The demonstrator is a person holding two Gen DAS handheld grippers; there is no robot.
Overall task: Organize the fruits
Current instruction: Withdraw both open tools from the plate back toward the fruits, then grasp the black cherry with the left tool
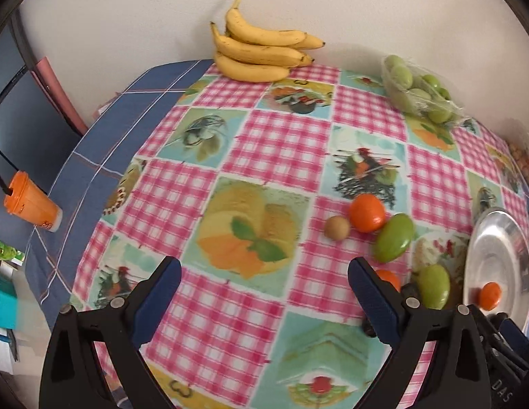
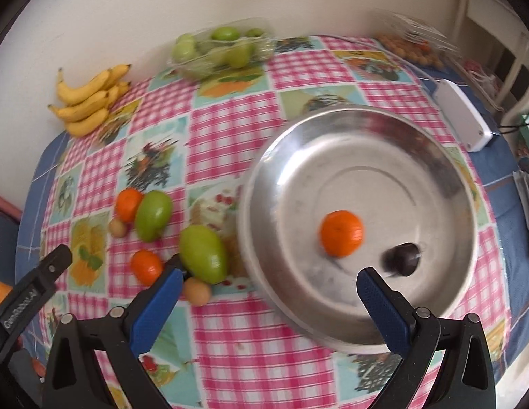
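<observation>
Fruits lie loose on the checked tablecloth (image 2: 230, 358) left of the steel dish (image 2: 264, 272); one orange (image 2: 341, 233) sits inside with a dark fruit (image 2: 402, 259). Bananas (image 1: 261, 51) line the wall edge. Both the right gripper (image 2: 267, 293) and left gripper (image 1: 264, 283) gape wide, empty, over clear cloth.

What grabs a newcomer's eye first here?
The big metal bowl at the table's right side, holding one orange and a small dark fruit. Next, the loose oranges and green mangoes left of the bowl. Last, the banana bunch by the back wall.
</observation>
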